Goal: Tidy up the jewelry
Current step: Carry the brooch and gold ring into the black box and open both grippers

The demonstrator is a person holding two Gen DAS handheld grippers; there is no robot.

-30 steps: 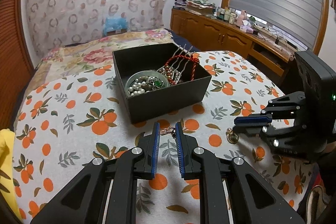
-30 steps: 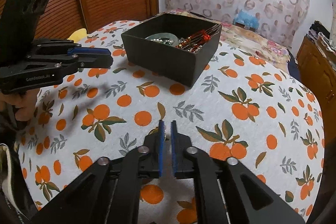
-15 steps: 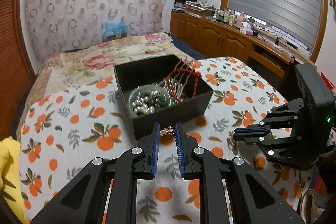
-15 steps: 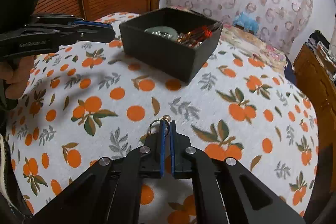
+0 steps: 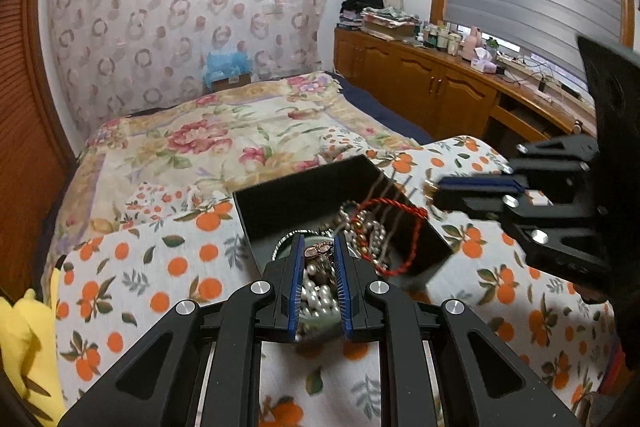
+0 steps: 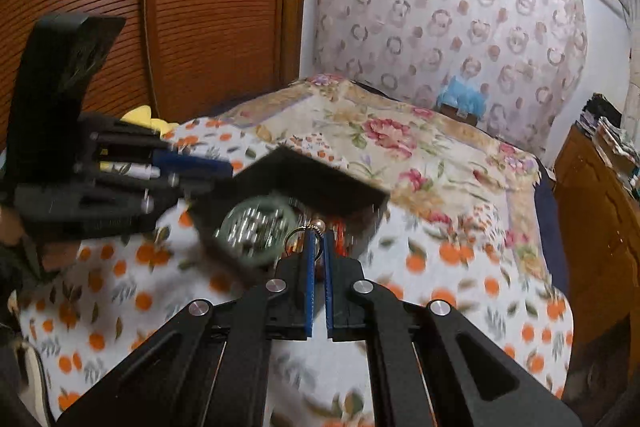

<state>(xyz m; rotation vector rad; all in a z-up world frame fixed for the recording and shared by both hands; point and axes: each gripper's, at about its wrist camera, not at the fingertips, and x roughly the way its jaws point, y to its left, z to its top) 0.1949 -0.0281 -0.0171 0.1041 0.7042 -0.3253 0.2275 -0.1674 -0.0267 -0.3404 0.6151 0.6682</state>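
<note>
A black open box stands on the orange-print cloth and holds a green bangle with pearls, a red cord bracelet and beaded pieces. My left gripper is shut on a small rose-gold earring and holds it over the box's near side. My right gripper is shut on a gold ring earring with a pearl, above the box. In the left wrist view the right gripper reaches in from the right, over the box's far right corner.
The cloth covers a bed with a floral quilt behind. A yellow item lies at the left edge. Wooden cabinets with clutter run along the right wall. A slatted wooden door stands to the left.
Both grippers lifted off the cloth with their earrings and moved forward to hover over the black box.
</note>
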